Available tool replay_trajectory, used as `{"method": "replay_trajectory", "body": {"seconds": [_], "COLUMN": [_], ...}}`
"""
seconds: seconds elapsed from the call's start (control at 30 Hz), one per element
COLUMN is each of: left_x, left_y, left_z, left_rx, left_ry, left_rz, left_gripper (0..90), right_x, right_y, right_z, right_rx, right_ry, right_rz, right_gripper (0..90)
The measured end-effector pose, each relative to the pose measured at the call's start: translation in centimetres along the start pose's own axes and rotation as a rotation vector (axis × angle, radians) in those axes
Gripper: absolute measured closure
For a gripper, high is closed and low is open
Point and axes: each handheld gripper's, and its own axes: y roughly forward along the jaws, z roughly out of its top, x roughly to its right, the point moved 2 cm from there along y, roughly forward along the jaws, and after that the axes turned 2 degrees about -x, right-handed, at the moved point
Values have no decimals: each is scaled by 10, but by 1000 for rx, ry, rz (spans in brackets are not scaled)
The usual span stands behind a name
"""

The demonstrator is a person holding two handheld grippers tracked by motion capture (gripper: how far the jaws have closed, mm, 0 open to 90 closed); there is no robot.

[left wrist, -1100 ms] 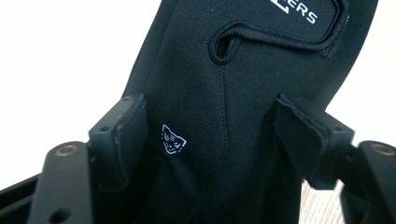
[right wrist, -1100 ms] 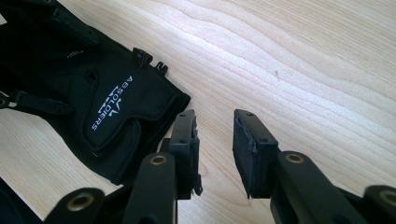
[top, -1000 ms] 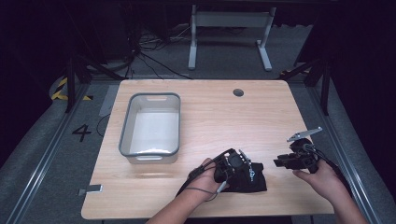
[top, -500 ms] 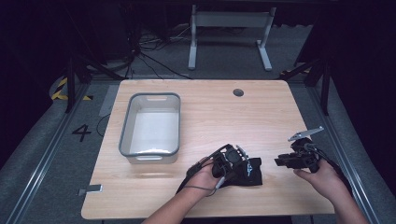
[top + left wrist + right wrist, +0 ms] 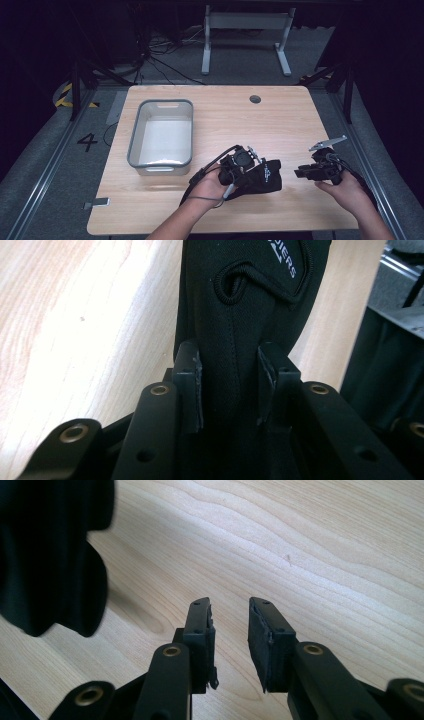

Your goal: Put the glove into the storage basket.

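- I am pinching a black fabric pouch [image 5: 250, 305] in my left claw [image 5: 230, 385]; both pads are pressing into the cloth, and the jaws have just been closing on it.
- In the high view, the black fabric pouch [image 5: 262, 175] is sitting at the near middle of the wooden surface [image 5: 295, 120], with my left claw [image 5: 239, 167] gripping its left end.
- White lettering is showing on the pouch's far part, and a corded seam is curving just beyond my pads.
- My right claw [image 5: 231, 630] is spread with nothing between its jaws, hovering over bare wood; a dark fold of the pouch is lying to its left.
- From above, my right claw [image 5: 306, 172] is waiting just right of the pouch, apart from it.
- A grey bin [image 5: 161, 135] is standing on the left side, well apart from the pouch.
- To do this lift well, I judge I should be keeping the pinch firm, raising slowly so the limp cloth is not slipping, and bringing the right claw in to support the free end.
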Motion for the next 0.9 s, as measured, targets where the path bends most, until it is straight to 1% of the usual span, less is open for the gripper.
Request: {"method": "replay_trajectory", "body": {"seconds": [0.13, 0.17, 0.2, 0.3, 0.47, 0.6, 0.67, 0.7, 0.77, 0.83, 0.9], "left_x": [1, 2, 2, 2, 0, -4, -7, -7, -8, -11, -16], "left_y": [-14, -20, -20, -30, -47, -58, -63, -66, -70, -73, -78], "left_z": [2, 2, 2, 1, -2, -6, -7, -7, -7, -9, -13], "left_rx": [15, 22, 22, 29, 64, 84, 78, 78, 79, 81, 87], "left_ry": [3, 2, 2, 2, -11, -33, -45, -53, -65, -78, -99], "left_rz": [-2, 1, 1, 6, 15, 24, 25, 33, 28, 40, 55], "left_gripper": [671, 671, 670, 670, 670, 670, 670, 670, 670, 670, 670], "right_x": [-1, -1, -1, -1, 0, 0, 0, 0, 0, 0, 1], "right_y": [2, 2, 2, 2, 3, 4, 4, 4, 5, 5, 5], "right_z": [0, 0, 0, 0, 0, 0, 1, 2, 4, 6, 9], "right_rx": [-5, -5, -5, -5, -7, -8, -8, -7, -11, -8, -5], "right_ry": [1, 1, 1, -4, 2, 3, -1, -2, -1, -5, -11], "right_rz": [1, 1, 1, 1, -1, -1, 2, 4, 3, 4, 6], "right_gripper": [711, 711, 711, 711, 709, 707, 707, 707, 707, 707, 707]}}
